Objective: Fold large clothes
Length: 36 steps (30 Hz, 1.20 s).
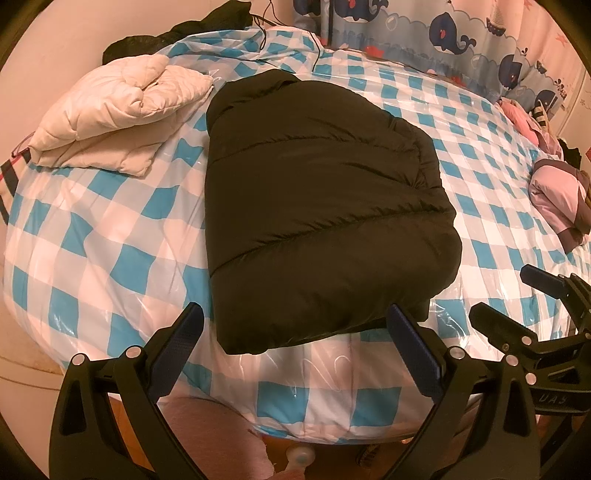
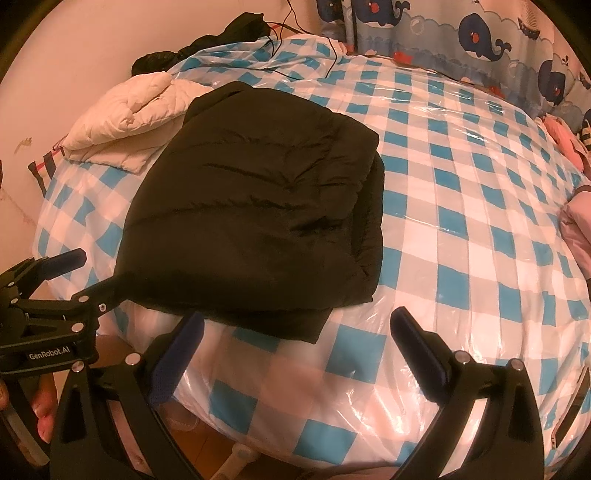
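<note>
A black puffer jacket [image 1: 317, 206] [image 2: 255, 210] lies folded into a thick block on the blue-and-white checked bed [image 1: 110, 236] [image 2: 461, 229], its near hem close to the bed's front edge. My left gripper [image 1: 295, 325] hovers open just short of that hem, one finger on each side of the jacket's near corner, holding nothing. My right gripper [image 2: 297, 328] is open too, to the right of the left one, in front of the jacket's near right corner. Each gripper shows at the edge of the other's view: the right gripper [image 1: 506, 291] and the left gripper [image 2: 96, 269].
A folded cream quilted jacket [image 1: 114, 118] [image 2: 125, 118] lies at the bed's far left. Pink and purple clothes [image 1: 557, 199] are piled at the right edge. Dark clothing [image 1: 177, 33] and cables sit at the head, a whale-print curtain [image 1: 443, 33] behind. A phone [image 2: 572, 410] lies at the right.
</note>
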Tool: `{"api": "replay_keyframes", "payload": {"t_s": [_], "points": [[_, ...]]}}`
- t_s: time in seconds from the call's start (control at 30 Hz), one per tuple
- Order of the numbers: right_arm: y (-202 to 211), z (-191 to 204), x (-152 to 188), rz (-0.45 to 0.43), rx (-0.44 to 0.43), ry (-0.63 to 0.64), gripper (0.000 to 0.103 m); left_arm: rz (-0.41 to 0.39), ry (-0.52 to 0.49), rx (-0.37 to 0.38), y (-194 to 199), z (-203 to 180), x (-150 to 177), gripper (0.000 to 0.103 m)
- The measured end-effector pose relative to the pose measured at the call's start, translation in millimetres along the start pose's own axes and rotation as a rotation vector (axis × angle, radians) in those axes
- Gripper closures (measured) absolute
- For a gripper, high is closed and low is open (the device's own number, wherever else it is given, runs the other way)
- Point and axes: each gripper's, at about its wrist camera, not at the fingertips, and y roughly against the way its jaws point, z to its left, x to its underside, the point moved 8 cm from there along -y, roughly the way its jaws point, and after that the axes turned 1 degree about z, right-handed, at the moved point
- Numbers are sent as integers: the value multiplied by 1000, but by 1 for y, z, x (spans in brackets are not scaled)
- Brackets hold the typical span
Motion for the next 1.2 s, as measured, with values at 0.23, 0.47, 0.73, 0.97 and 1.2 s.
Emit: {"api": "replay_keyframes", "payload": {"t_s": [0.23,0.47,0.73,0.97,1.2], "points": [[1,-1,-1,0,1,0,6,-2,-2,-1,0,1,-1,8],[1,0,0,-1,0,0,6,-3,-2,-2,0,1,-1,8],[1,0,0,-1,0,0,6,-8,-4,-6,1,2,-1,8],[1,0,0,0,0,-1,6,-70,-30,-44,10,3,-8,8],[2,0,1,-2,-1,-2,6,-80,-13,-52,16,2,-8,8]]}}
